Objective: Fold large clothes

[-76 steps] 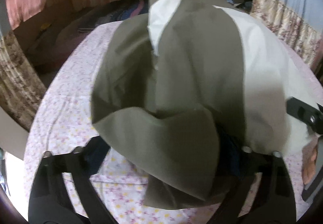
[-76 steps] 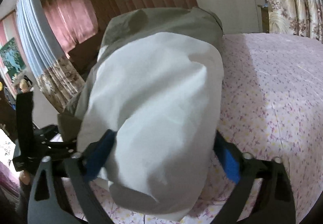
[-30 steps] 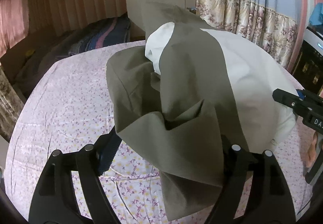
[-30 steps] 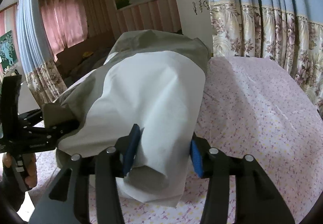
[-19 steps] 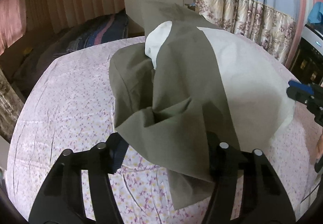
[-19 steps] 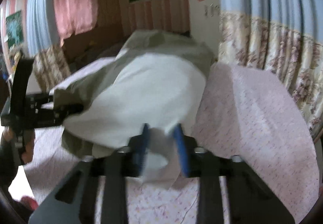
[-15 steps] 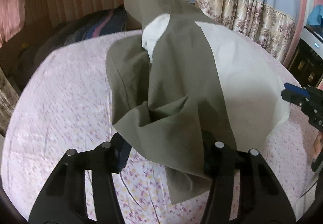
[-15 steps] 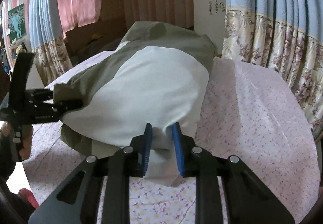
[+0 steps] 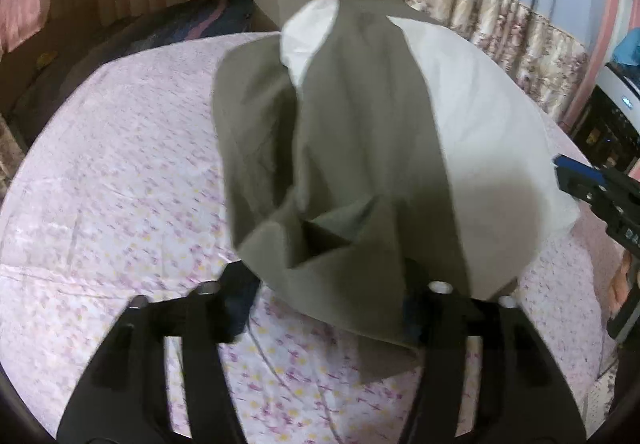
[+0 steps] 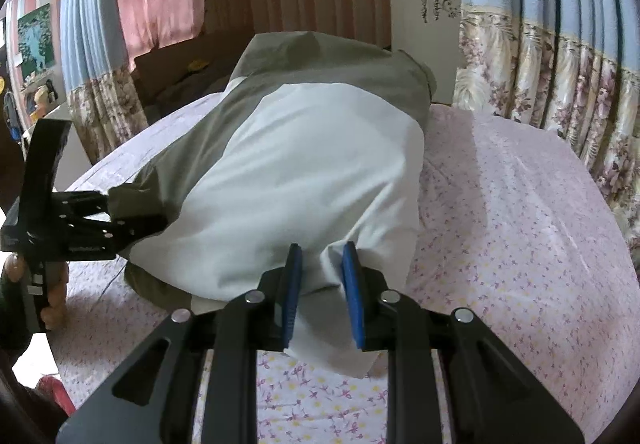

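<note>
Right gripper (image 10: 322,294), lower centre of the right wrist view: blue-padded fingers (image 10: 291,286) drawn close together, pinching a gathered white corner of the garment. Left gripper (image 9: 324,296), lower centre of the left wrist view: jaws set wide, olive cloth draped between and over them; whether they clamp it I cannot tell.

Large olive-green and white fabric garment (image 9: 360,148): olive panel at frame centre, white panel to its right, bunched and creased, near edge lifted, far part heaped on the bed. In the right wrist view it (image 10: 304,164) fills the centre.

Pink floral-print bedsheet (image 9: 112,204): spreads beneath, filling the lower frame.
</note>
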`<state>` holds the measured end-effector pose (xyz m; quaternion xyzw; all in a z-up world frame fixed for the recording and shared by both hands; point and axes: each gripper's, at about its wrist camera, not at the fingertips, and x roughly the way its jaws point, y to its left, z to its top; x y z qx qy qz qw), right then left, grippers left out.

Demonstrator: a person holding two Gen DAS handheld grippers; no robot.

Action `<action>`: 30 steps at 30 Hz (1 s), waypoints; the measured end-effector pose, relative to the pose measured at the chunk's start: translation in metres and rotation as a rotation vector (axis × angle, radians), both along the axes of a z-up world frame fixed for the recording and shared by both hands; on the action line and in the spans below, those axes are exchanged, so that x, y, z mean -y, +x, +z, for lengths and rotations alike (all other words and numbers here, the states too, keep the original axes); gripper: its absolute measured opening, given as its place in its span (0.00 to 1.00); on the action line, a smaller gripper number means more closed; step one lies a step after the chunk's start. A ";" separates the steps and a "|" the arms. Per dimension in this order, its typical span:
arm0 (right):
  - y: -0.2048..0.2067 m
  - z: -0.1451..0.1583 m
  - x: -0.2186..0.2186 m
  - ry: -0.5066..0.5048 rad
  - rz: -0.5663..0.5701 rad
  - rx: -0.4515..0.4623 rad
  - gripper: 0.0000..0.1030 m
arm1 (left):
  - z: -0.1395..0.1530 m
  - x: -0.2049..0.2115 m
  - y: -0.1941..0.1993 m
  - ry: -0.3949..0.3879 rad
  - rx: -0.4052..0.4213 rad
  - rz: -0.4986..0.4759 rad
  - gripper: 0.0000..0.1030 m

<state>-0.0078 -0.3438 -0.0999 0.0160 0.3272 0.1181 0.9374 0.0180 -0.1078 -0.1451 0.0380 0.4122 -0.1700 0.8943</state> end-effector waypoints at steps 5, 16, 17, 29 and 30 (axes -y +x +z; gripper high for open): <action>-0.008 -0.002 -0.002 0.048 -0.053 0.022 0.22 | 0.009 -0.006 0.006 0.000 0.001 0.010 0.84; -0.016 -0.003 -0.010 0.118 -0.117 0.043 0.48 | 0.032 -0.006 0.008 0.046 0.008 0.036 0.97; -0.015 -0.003 -0.012 0.117 -0.117 0.045 0.51 | 0.035 -0.006 0.007 0.049 0.013 0.037 0.97; -0.012 0.011 -0.021 0.196 -0.209 0.028 0.88 | 0.070 -0.017 -0.012 0.057 0.076 0.067 0.97; -0.013 0.012 -0.019 0.212 -0.216 0.026 0.89 | 0.070 -0.021 -0.013 0.054 0.076 0.071 0.97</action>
